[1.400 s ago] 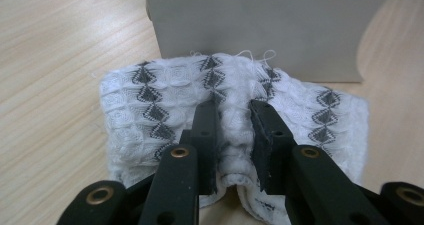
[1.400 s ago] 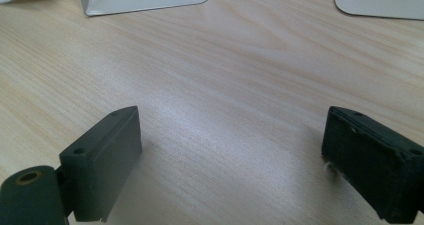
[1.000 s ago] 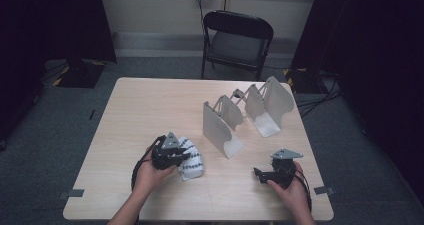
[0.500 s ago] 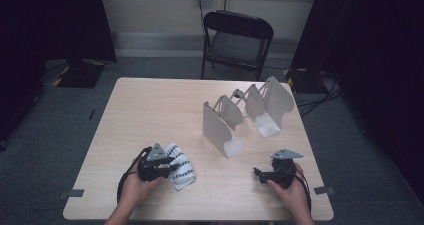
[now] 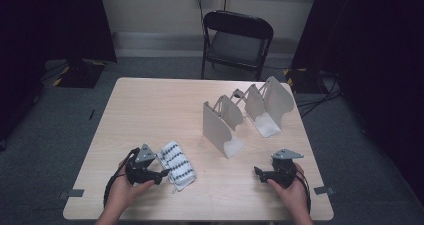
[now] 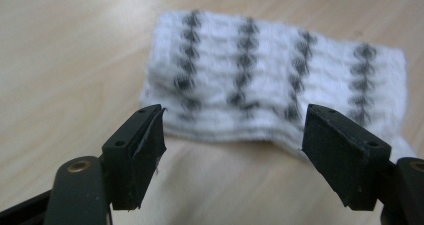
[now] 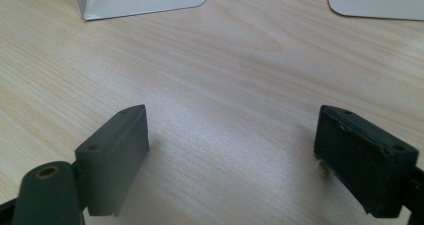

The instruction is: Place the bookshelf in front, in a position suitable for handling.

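The left tool (image 6: 232,152) has drawn back off the striped cloth (image 6: 280,85) (jaws just opening, nothing between).

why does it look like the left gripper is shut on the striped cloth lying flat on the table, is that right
Not quite. The left gripper is open, not shut on it: its jaws have just been opening and stand apart, with bare table between them. The striped cloth lies flat on the table just beyond the tips, free of the pads. The left gripper view shows this.
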`<control>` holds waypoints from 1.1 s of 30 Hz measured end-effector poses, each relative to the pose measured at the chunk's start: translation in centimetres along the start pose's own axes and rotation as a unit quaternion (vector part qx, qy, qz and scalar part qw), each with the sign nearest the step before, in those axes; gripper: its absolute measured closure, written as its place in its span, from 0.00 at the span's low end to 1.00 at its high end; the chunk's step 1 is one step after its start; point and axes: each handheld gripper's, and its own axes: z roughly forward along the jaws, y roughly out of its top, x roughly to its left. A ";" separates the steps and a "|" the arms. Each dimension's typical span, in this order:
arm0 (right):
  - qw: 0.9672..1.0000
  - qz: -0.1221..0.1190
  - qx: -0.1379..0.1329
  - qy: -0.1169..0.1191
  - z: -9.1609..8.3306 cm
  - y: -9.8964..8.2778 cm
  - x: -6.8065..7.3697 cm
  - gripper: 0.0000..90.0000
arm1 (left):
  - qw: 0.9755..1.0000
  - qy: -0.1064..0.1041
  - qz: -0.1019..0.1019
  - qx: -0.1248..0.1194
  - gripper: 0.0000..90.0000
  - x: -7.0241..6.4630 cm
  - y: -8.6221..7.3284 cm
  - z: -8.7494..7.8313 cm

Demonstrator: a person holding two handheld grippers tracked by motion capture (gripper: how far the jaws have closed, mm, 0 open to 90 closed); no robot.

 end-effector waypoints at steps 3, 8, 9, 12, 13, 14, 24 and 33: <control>1.000 0.001 0.005 0.000 -0.2 0.4 -0.1 0.21 | 1.000 -0.007 0.007 0.002 0.26 0.1 -1.3 -0.4; 1.000 -0.002 -0.011 -0.003 -0.2 1.7 0.3 0.25 | 1.000 -0.003 -0.007 -0.001 0.25 0.1 -2.5 -0.2; 1.000 -0.013 -0.009 -0.005 -0.1 2.2 0.5 0.26 | 1.000 -0.003 -0.010 -0.005 0.23 0.1 -2.6 -0.1; 1.000 -0.022 -0.012 0.003 0.4 3.5 0.9 0.27 | 1.000 -0.001 -0.008 -0.005 0.22 0.2 -2.6 -0.1; 1.000 -0.025 -0.012 0.005 0.4 3.9 1.0 0.28 | 1.000 -0.002 -0.011 -0.009 0.21 0.3 -2.8 -0.1; 1.000 -0.026 -0.011 0.007 0.5 4.3 1.0 0.28 | 1.000 0.001 -0.009 -0.013 0.19 0.4 -2.9 -0.1; 0.999 -0.036 -0.011 0.003 1.6 7.1 0.7 0.36 | 1.000 0.006 -0.015 -0.012 0.16 0.4 -2.9 0.0; 0.997 -0.070 -0.016 0.013 2.6 9.7 2.0 0.38 | 1.000 0.005 -0.015 -0.013 0.16 0.4 -2.9 0.0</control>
